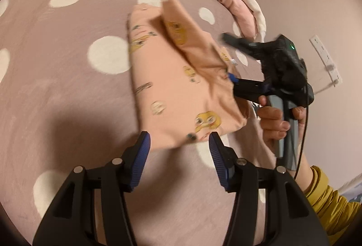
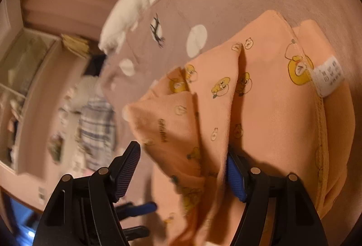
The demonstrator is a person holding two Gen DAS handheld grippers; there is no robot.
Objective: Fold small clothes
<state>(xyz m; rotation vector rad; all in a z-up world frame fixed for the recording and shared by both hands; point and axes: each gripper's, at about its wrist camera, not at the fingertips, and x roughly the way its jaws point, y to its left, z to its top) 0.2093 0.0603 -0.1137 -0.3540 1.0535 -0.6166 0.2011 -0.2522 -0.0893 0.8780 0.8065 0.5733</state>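
Note:
A small peach garment (image 1: 172, 78) printed with yellow cartoon chicks lies partly folded on the bed, one flap doubled over along its right side. My left gripper (image 1: 179, 146) is open, its blue pads on either side of the garment's near edge without pinching it. My right gripper (image 1: 228, 57) comes in from the right in a person's hand (image 1: 273, 121), jaws apart around the folded flap. In the right wrist view the garment (image 2: 260, 121) fills the right half, white care label (image 2: 328, 78) showing. There the right gripper (image 2: 182, 171) is open, with cloth draped loosely against one pad.
The bed cover (image 1: 67, 65) is mauve with white dots. A pink and white pillow (image 1: 244, 13) lies behind the garment, by a wall with a socket strip (image 1: 325, 58). A white plush toy (image 2: 135, 8) lies at the bed's edge, with shelves (image 2: 27, 69) and a plaid cloth (image 2: 97, 128) beyond.

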